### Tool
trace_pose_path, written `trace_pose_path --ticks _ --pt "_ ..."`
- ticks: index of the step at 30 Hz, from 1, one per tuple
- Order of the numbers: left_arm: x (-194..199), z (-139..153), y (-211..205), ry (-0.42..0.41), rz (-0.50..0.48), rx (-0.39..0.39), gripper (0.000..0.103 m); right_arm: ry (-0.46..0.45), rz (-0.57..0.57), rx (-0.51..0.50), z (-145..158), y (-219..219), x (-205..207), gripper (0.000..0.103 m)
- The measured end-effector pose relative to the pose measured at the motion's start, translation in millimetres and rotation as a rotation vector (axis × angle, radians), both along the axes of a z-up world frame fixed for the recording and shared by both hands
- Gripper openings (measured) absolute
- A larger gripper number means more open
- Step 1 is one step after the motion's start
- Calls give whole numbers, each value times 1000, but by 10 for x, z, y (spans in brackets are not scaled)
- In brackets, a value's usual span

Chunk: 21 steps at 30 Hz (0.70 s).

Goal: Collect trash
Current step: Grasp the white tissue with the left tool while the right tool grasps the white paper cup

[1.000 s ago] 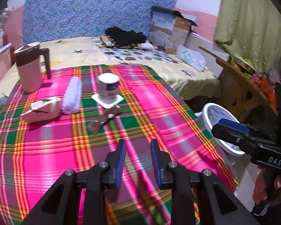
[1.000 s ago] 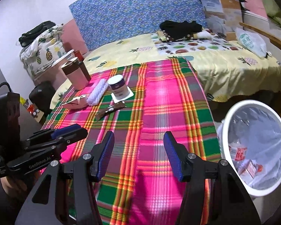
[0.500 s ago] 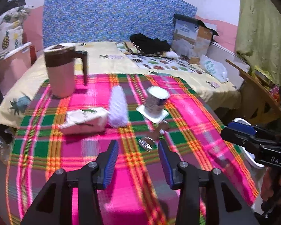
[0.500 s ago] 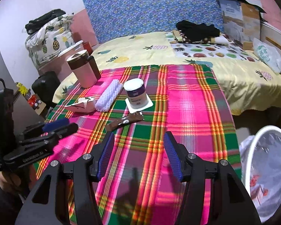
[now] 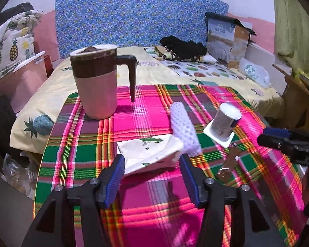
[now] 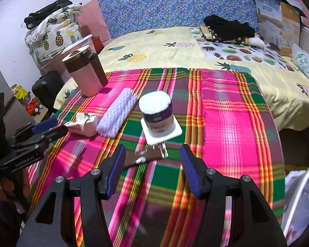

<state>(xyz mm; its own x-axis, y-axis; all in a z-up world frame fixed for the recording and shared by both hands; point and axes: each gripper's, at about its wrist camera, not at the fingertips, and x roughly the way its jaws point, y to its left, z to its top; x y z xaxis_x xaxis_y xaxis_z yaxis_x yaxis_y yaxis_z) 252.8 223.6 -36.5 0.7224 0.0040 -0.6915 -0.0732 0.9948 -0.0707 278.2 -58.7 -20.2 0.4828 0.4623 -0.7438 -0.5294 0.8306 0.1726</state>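
Observation:
On the plaid cloth (image 5: 146, 111) lies a crumpled white packet with green print (image 5: 150, 154) (image 6: 82, 122), just beyond my left gripper (image 5: 152, 164) (image 6: 51, 126). Its jaws are opening and the pads do not press on the packet. A brown wrapper (image 6: 142, 157) (image 5: 230, 162) lies flat between the tips of my right gripper (image 6: 152, 156) (image 5: 263, 135), which stands open above it. A white foam net sleeve (image 5: 184, 131) (image 6: 117, 113) rests beside the packet. A white cup on a square coaster (image 6: 156, 113) (image 5: 226, 119) stands behind the wrapper.
A pink and brown lidded mug (image 5: 94, 82) (image 6: 84, 70) stands at the cloth's far left corner. A white bin with a plastic liner (image 6: 298, 205) sits on the floor at the right. Behind is a bed with clothes (image 5: 183, 47) and a cardboard box (image 5: 228, 39).
Both grippers moved forward and leftward over the cloth, away from the bin. The left jaws widened and now frame the white packet. The right gripper came over the brown wrapper.

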Motion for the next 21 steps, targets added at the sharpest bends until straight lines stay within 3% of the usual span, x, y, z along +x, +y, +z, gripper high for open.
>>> trace_pose_path --ticks 5,12,14,16,21 --pt "112 -148 14 39 -41 42 55 -1 10 -11 -79 90 140 60" --pt "204 -274 -17 67 -40 38 55 -15 17 -39 -156 186 286 61" --pt "216 -283 -38 67 -53 27 47 -20 21 -38 -159 210 341 61" --pt "227 -294 -71 78 -57 30 28 -22 22 -34 -164 240 377 61" --pt "215 -299 -118 80 -57 11 21 -9 37 -20 -173 279 438 61"
